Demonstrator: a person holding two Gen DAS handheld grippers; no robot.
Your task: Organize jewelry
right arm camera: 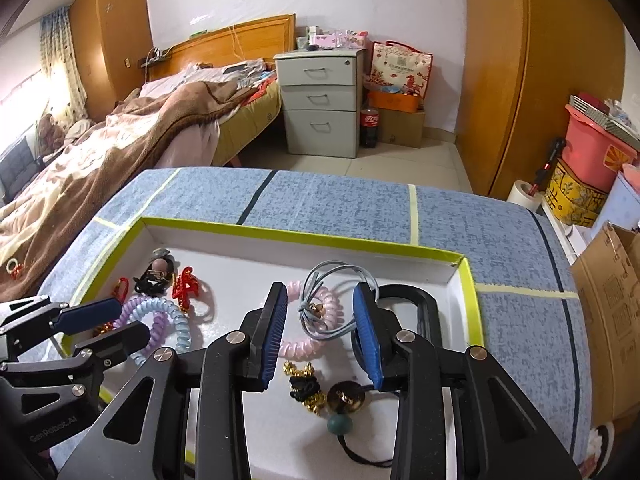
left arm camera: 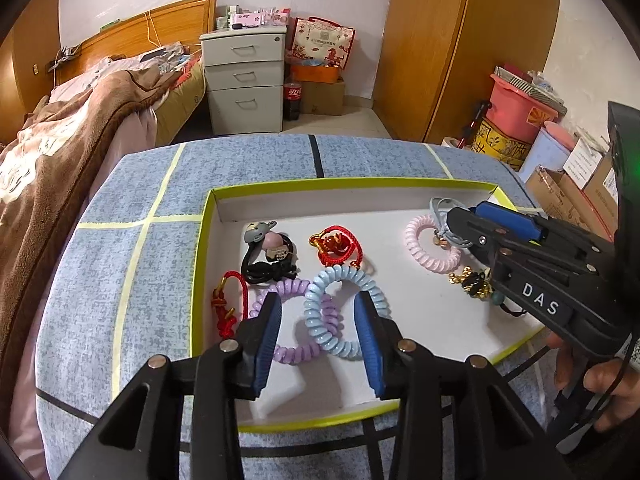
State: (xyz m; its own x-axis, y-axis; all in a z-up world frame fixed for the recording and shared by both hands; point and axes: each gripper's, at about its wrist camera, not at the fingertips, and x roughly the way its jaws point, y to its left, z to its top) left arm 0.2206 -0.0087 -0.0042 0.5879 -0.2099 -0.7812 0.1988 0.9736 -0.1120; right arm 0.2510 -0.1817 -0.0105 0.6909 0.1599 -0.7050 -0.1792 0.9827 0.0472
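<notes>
Blue pads of the left claw (left arm camera: 318,322) stand apart above the near left part of the tray (left arm camera: 202,240), released and holding nothing, with a pale blue coil band (left arm camera: 340,312) and a purple coil band (left arm camera: 290,320) lying overlapped just below them. Over on the right, the right claw (right arm camera: 320,320) is likewise spread and empty, hovering over a pink coil band (right arm camera: 316,320) that has a grey elastic loop (right arm camera: 340,300) draped across it. A black and gold bracelet (right arm camera: 306,390) with a green bead (right arm camera: 340,424) lies nearer still, just below that claw.

All the jewelry sits loose in the white tray with the yellow-green rim, which rests on a desk (left arm camera: 120,240) covered in blue cloth. Two red cords (left arm camera: 336,244) and a black hair tie with charms (left arm camera: 268,256) lie toward the far left.

Since pieces overlap, the sensible way on is probably to take one item at a time, closing on a single strand where it lies free of its neighbour. For the grey loop, pinching its far arc should avoid dragging the pink band along. Lifting slowly would show any snag early.
</notes>
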